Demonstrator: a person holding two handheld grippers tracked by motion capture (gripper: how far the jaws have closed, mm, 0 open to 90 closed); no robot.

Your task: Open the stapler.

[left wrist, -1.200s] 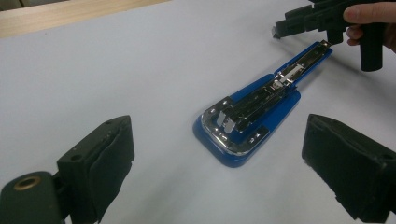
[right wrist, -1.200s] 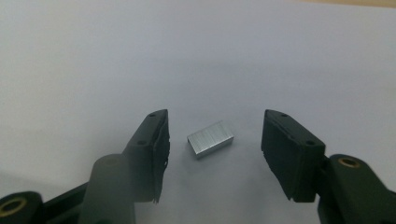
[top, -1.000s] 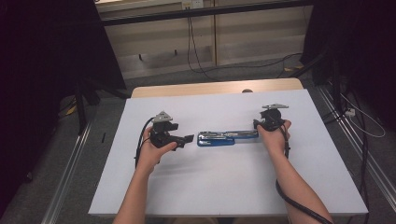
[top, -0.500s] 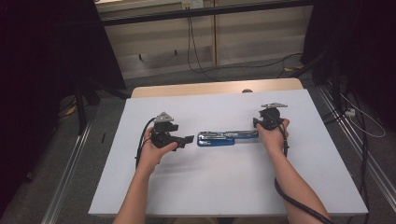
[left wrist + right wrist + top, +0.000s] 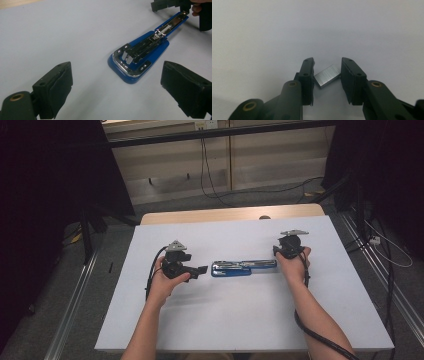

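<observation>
- We see one worktop (image 5: 240,320), white top, with one stapler (image 5: 243,267) and one block of staples (image 5: 327,76) on it.
- The stapler is blue and lies swung open flat near the middle of the worktop, between our two grippers. Its metal staple channel faces up.
- Left gripper (image 5: 200,270): held in the left hand (image 5: 162,282), just left of the stapler's wide end and pointing at it. Fingers (image 5: 53,86) are spread wide, nothing between them. In the left gripper view the stapler's base sits ahead of the gap, not touched.
- Right gripper (image 5: 327,78): held in the right hand (image 5: 294,265) at the stapler's far thin end. In the high view we can't tell whether it touches the stapler.
- Right fingers (image 5: 308,75) bracket the staple block, one on each side, close to its ends. The block is tilted across the gap. Whether they pinch it or just sit beside it, we can't tell.
- The staple block lies at worktop level, by the right end of the stapler.
- One cable (image 5: 320,340) trails from the right gripper along the forearm; one more loops off the left gripper.
</observation>
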